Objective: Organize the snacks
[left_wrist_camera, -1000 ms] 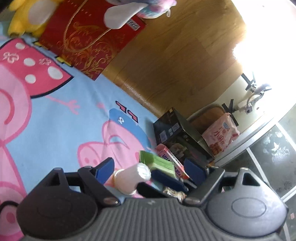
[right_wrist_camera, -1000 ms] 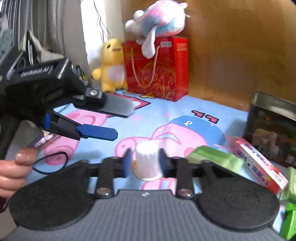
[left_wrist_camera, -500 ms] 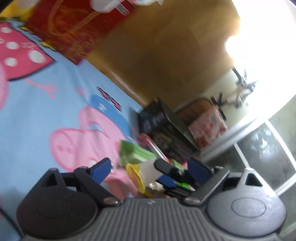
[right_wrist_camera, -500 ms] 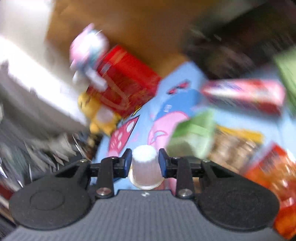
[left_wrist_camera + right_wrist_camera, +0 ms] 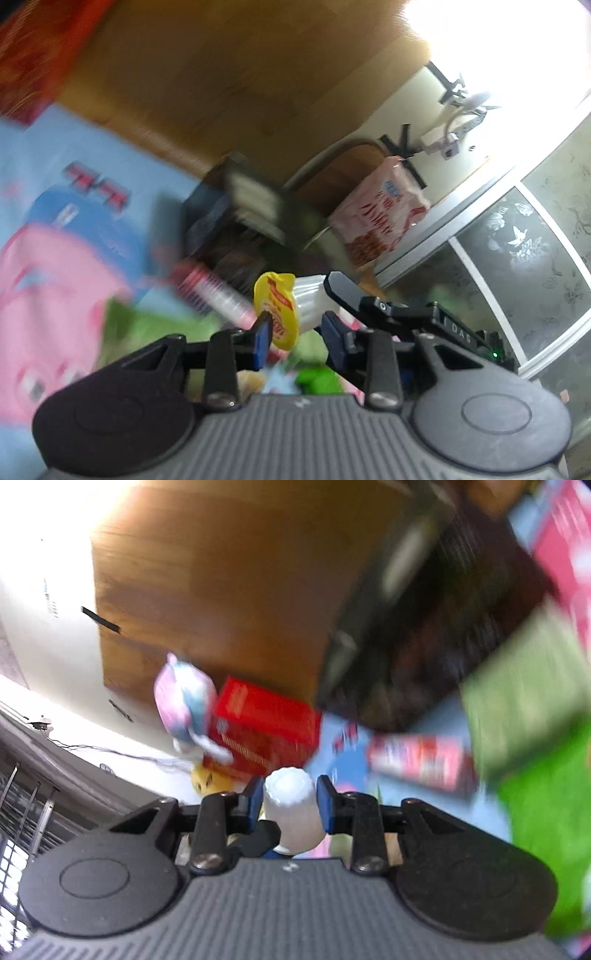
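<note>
My right gripper (image 5: 290, 805) is shut on a small white ribbed cup (image 5: 291, 812) and holds it in the air, tilted. In the left wrist view the same cup (image 5: 308, 302) shows its yellow foil lid (image 5: 279, 310) between the fingers of my left gripper (image 5: 297, 341), whose jaws stand partly apart around the lid end. The right gripper's fingers (image 5: 343, 291) reach in from the right. Below lie a pink-red snack box (image 5: 417, 762), green packs (image 5: 524, 701) and a dark open tin (image 5: 236, 214); all are blurred.
A pig-patterned blue mat (image 5: 66, 229) covers the surface. A red gift bag (image 5: 266, 727) with a plush toy (image 5: 184, 701) stands by the wooden panel (image 5: 221, 85). A pink snack bag (image 5: 380, 218) sits in a basket near the wall.
My right gripper lifted the white cup off the mat, swung it right and tilted it. My left gripper followed, and its jaws have narrowed around the cup's lid end.
</note>
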`<state>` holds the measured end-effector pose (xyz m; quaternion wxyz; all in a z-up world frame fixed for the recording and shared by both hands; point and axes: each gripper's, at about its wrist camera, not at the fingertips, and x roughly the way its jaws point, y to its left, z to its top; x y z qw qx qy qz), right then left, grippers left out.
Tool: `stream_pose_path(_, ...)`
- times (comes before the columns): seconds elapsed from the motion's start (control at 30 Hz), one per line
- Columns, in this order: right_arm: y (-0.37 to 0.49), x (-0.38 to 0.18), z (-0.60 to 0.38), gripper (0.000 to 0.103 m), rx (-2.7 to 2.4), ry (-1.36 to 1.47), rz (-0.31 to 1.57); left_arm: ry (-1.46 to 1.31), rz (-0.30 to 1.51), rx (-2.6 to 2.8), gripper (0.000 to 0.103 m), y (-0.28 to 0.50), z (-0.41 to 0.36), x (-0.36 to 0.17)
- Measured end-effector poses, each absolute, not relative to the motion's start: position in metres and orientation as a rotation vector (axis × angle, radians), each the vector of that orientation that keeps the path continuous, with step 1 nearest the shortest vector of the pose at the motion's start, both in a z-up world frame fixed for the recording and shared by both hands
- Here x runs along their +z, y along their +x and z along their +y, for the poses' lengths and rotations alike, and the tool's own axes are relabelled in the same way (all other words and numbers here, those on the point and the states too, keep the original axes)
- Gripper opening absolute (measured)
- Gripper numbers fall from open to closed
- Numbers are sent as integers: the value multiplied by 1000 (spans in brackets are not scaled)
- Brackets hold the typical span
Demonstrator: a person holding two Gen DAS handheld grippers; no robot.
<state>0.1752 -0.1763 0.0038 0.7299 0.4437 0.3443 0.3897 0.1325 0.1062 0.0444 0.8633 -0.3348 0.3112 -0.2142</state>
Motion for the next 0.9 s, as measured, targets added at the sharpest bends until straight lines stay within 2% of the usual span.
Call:
stream_pose_path(0.27,223,48,-193,34,690,742,547,-607,646,-489,31,219,50,68)
stream_pose_path(0.37,228,49,-191,38,587,576,495,-537,672,-446,35,238,28,64)
stream_pose_path(0.4,227,48,-192,45,549,531,483,-521,677,-433,35,240,25,63)
stream_pose_path(0.43,227,47,-194,48,528,497,470,-514,682,-431,35,240,24,61)
stream_pose_path(0.57,211,50,-209,49,560,496,409,-510,655,-456,38,218,40,66)
stream_pose_path(0.73,171,43,-202,49,722,437,459,-518,611,-363,44,162,96,62)
stream_pose_path(0.77,162,39,-194,52,766,397,477,-534,614,-333,48,153,107,59)
stream_pose_path(0.9,133,24,-144,77,866,205,547,-588,647,-200,66,122,143,41)
